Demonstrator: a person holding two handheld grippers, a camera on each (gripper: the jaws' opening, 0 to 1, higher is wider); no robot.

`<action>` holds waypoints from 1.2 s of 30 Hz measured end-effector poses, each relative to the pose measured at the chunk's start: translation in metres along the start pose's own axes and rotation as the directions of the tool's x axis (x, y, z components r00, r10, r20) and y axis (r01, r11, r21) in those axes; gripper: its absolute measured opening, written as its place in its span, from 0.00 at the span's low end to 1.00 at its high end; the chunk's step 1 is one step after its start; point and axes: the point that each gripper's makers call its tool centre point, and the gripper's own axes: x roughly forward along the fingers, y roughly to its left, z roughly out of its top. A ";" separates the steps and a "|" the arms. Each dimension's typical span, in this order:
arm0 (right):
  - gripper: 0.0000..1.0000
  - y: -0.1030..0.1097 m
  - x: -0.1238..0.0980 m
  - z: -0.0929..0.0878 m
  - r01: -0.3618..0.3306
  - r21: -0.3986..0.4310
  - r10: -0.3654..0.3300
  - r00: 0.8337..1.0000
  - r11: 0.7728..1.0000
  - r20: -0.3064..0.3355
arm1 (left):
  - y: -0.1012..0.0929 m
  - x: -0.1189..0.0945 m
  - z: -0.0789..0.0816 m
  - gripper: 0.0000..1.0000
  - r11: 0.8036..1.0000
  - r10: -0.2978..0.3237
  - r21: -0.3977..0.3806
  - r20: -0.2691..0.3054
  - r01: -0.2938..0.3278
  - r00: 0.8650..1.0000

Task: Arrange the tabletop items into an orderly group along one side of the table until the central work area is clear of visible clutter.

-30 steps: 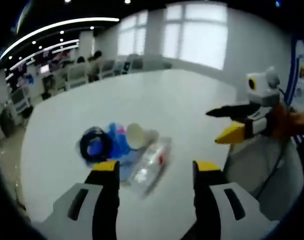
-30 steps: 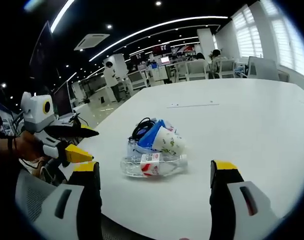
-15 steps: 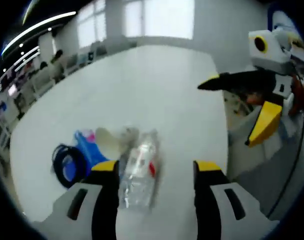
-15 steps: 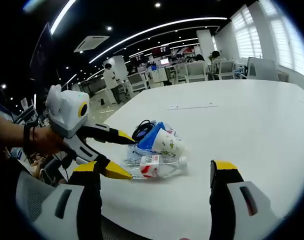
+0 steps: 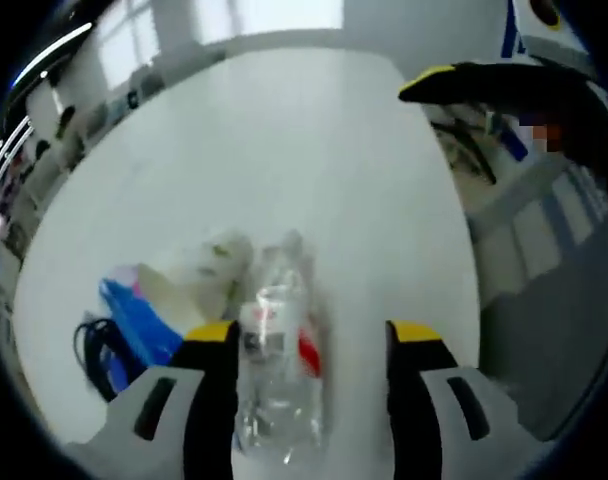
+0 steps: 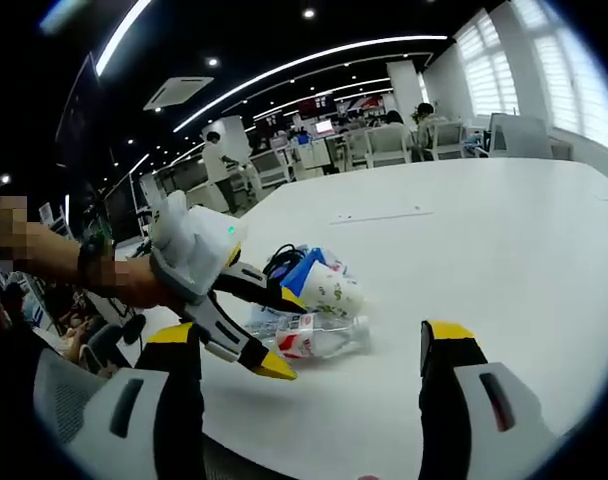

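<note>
A clear plastic bottle (image 5: 279, 370) with a red label lies on the white table (image 5: 314, 150). It rests between the open jaws of my left gripper (image 5: 314, 335), nearer the left one. A paper cup (image 5: 199, 285), a blue packet (image 5: 134, 320) and a black cable (image 5: 89, 345) lie bunched just left of it. In the right gripper view my left gripper (image 6: 281, 333) reaches in from the left, one jaw on each side of the bottle (image 6: 324, 335), beside the cup (image 6: 334, 290). My right gripper (image 6: 311, 335) hangs open short of the pile, nothing between its jaws.
The table's near edge runs under both grippers, with chairs (image 5: 544, 250) (image 6: 64, 390) just past it. Bare tabletop (image 6: 484, 230) stretches beyond the pile to a thin paper strip (image 6: 374, 215). Desks, chairs and people stand far off. The right gripper's finger (image 5: 454, 80) shows at upper right.
My left gripper has moved forward over the table edge onto the pile, so the bottle now lies between its jaws. The right gripper has stayed nearly still.
</note>
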 end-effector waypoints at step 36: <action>0.89 -0.004 -0.004 0.000 -0.003 0.004 0.003 1.000 1.000 -0.006 | 0.004 0.017 -0.019 0.37 1.000 -0.029 0.004 -0.064 0.029 0.998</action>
